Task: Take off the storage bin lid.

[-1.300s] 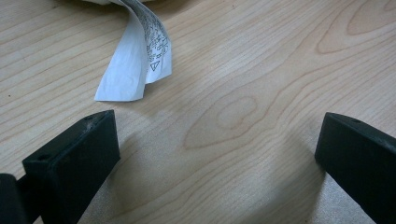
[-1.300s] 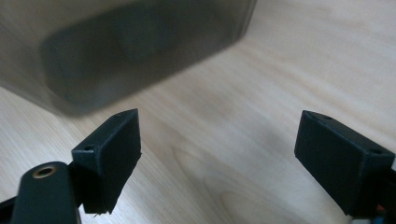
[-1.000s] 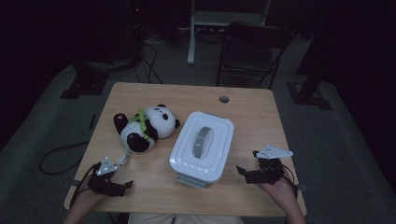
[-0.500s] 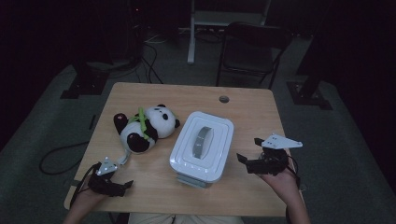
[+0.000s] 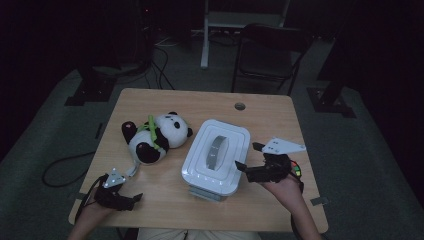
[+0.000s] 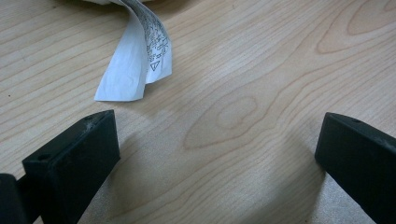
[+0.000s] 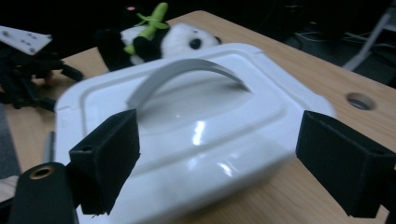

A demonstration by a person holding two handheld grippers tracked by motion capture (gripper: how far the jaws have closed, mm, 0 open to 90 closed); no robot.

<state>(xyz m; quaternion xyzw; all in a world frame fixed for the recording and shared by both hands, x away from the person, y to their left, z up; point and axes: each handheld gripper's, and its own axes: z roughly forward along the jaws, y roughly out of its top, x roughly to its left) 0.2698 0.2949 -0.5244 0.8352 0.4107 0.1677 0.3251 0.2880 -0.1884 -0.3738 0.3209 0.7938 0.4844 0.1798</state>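
A white lidded box (image 5: 217, 155) with a grey arched handle (image 5: 216, 150) stands at the middle of the wooden table (image 5: 200, 102). My right gripper (image 5: 248, 156) is open just off the box's right side, jaws pointing at it. In the right gripper view the box (image 7: 187, 135) sits between and beyond the open jaws (image 7: 219, 158). A black-and-white panda plush (image 5: 157, 137) with a green sprig lies to the left of the box. My left gripper (image 5: 127, 192) rests open near the front left corner. In its own view the open jaws (image 6: 217, 149) face bare wood and the plush's white label (image 6: 140, 60).
A round cable hole (image 5: 240, 106) sits near the table's far edge. A dark chair (image 5: 272, 50) stands behind the table, and cables (image 5: 65, 170) lie on the floor at the left. The table's front edge is close to both hands.
My right gripper has risen and moved forward and left, up to the box's right side. The left gripper, plush and box have stayed put.
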